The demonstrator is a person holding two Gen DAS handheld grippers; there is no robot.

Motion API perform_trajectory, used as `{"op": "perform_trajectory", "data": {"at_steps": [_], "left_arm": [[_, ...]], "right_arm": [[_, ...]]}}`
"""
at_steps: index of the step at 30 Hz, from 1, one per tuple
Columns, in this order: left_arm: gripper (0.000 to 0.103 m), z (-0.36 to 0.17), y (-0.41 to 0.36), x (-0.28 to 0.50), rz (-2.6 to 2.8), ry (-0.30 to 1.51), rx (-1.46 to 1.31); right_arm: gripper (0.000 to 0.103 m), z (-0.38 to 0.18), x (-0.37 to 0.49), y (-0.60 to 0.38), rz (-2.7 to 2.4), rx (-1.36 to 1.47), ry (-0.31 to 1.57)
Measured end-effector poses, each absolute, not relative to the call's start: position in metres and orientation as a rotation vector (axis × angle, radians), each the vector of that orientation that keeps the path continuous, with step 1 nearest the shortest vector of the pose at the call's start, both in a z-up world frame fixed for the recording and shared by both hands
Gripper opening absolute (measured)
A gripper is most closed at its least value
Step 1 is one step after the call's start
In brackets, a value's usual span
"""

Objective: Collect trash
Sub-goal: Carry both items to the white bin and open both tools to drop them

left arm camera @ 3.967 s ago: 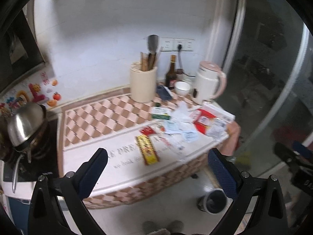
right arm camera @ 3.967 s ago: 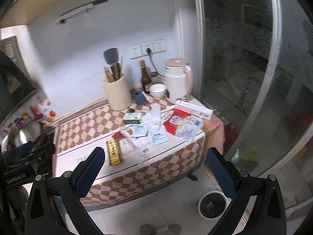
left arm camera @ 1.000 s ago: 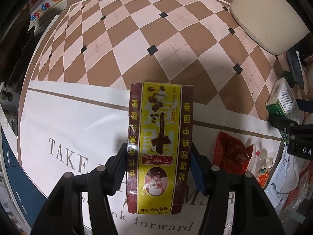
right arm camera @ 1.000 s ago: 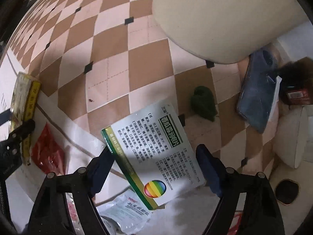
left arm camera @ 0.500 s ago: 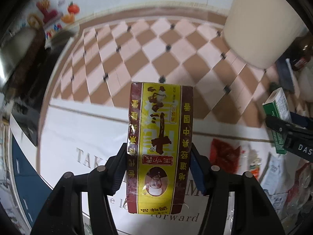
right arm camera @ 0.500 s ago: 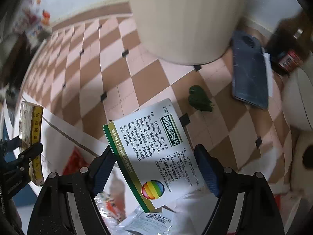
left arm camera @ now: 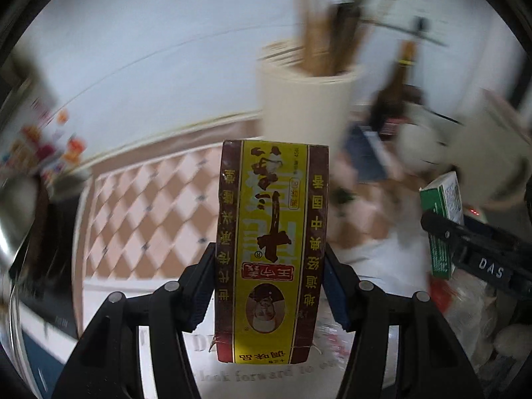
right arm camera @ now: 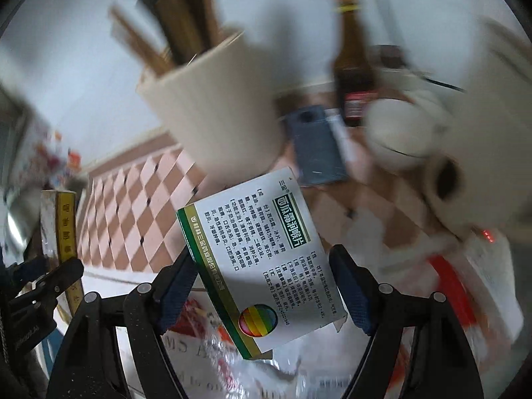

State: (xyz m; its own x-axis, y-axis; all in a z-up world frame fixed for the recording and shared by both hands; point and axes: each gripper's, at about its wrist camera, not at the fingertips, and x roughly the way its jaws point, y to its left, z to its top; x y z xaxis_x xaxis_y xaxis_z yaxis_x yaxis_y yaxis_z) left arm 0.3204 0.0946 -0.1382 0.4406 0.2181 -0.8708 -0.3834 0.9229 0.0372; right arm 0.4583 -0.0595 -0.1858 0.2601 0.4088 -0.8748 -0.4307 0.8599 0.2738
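The left hand-held gripper (left arm camera: 269, 286) clenches a yellow-and-maroon seasoning packet (left arm camera: 271, 232), held upright above the checkered worktop (left arm camera: 139, 206). The right hand-held gripper (right arm camera: 262, 286) grasps a white-and-green medicine box (right arm camera: 262, 259), tilted, with the cream utensil holder (right arm camera: 212, 106) at 12 o'clock beyond.

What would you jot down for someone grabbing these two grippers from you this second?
Left gripper: shut on the yellow packet, held off the table.
Right gripper: shut on the green and white box, also in the air.
On the table: red wrapper, clear plastic bags and other litter beside them.
Done: two pieces picked up.
Left: drop both in a bin, not in view now, then come back for the rest. Leave the utensil pot, bottle and phone.
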Motion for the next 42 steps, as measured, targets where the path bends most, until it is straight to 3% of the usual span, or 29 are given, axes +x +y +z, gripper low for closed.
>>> {"op": "perform_trajectory", "data": {"at_steps": [7, 15, 22, 29, 36, 38, 39, 40, 42], "left_arm": [[0.055, -0.142, -0.022, 0.321, -0.035, 1.067, -0.023], [0.055, -0.229, -0.249, 0.284, -0.506, 1.210, 0.212], [0.055, -0.399, -0.403, 0.239, -0.709, 1.382, 0.423], [0.055, -0.583, -0.470, 0.212, -0.765, 1.554, 0.535], [0.056, -0.667, -0.513, 0.202, -0.839, 1.683, 0.510], [0.063, -0.667, -0.519, 0.198, -0.857, 1.686, 0.504], [0.085, -0.667, -0.518, 0.197, -0.860, 1.677, 0.505], [0.103, -0.666, -0.519, 0.197, -0.860, 1.663, 0.509], [0.103, -0.659, -0.518, 0.201, -0.837, 1.625, 0.536]], "right_arm": [[0.080, -0.155, 0.365, -0.196, 0.220, 0.228, 1.094], [0.080, -0.203, 0.190, -0.396, -0.277, 0.463, 1.129], [0.080, -0.338, 0.049, -0.522, -0.565, 0.654, 1.232], [0.079, -0.499, -0.034, -0.581, -0.653, 0.818, 1.303], [0.079, -0.607, -0.034, -0.590, -0.645, 0.919, 1.321], [0.080, -0.627, -0.039, -0.593, -0.622, 0.946, 1.321], [0.082, -0.632, -0.039, -0.592, -0.622, 0.954, 1.314], [0.093, -0.637, -0.043, -0.592, -0.621, 0.957, 1.317], [0.103, -0.641, -0.048, -0.596, -0.641, 0.951, 1.316]]}}
